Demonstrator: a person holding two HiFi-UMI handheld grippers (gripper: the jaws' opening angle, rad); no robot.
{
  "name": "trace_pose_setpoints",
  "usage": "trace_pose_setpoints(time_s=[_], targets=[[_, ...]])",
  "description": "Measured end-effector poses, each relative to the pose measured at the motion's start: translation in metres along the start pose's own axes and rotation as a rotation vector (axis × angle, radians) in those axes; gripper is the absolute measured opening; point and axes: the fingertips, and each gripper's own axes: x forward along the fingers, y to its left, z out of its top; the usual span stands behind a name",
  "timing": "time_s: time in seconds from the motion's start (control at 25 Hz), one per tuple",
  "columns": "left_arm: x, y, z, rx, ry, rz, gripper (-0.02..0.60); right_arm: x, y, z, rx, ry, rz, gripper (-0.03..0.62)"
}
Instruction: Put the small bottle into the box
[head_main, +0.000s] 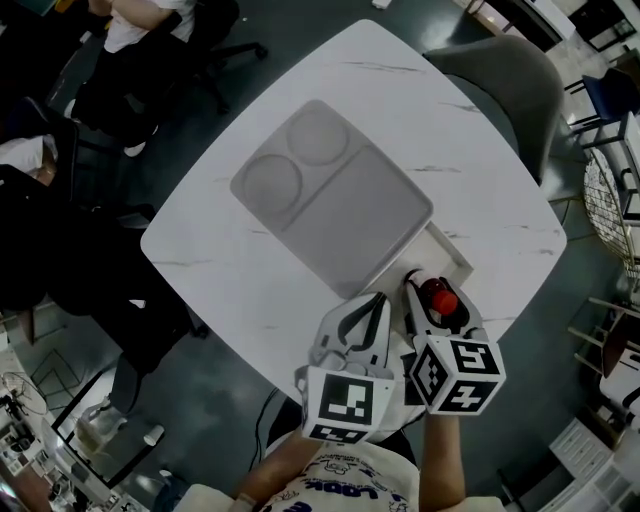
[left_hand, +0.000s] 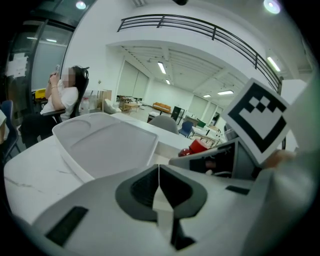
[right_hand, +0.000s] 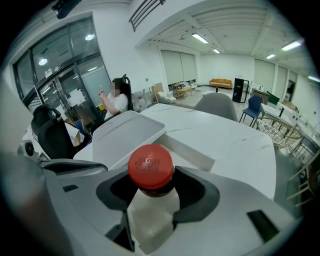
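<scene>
A small bottle with a red cap (head_main: 441, 299) sits between the jaws of my right gripper (head_main: 428, 290), which is shut on its neck, near the table's front edge. In the right gripper view the red cap (right_hand: 150, 166) stands above the jaws and the bottle's pale body shows below. The white box (head_main: 452, 257) lies just beyond it, mostly hidden under its open grey lid (head_main: 335, 195). My left gripper (head_main: 368, 300) is beside the right one, shut with nothing in it; in the left gripper view its jaws meet in a thin line.
The white marble table (head_main: 430, 120) has its near edge right under both grippers. A grey chair (head_main: 510, 70) stands at the far right. A seated person (right_hand: 116, 102) and dark office chairs (head_main: 150, 60) are on the left.
</scene>
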Motion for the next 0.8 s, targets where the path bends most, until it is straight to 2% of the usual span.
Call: trace_pose_setpoints(time_s=[0.6,0.8], targets=[[0.006,0.008,-0.001,-0.021,0.007,0.015,0.02,0.017,-0.005,-0.005,-0.043,0.096,-0.041,0.228],[0.005,0.009,-0.002,-0.024,0.008,0.02,0.02,0.018,-0.003,-0.005,-0.045,0.092,-0.03,0.227]])
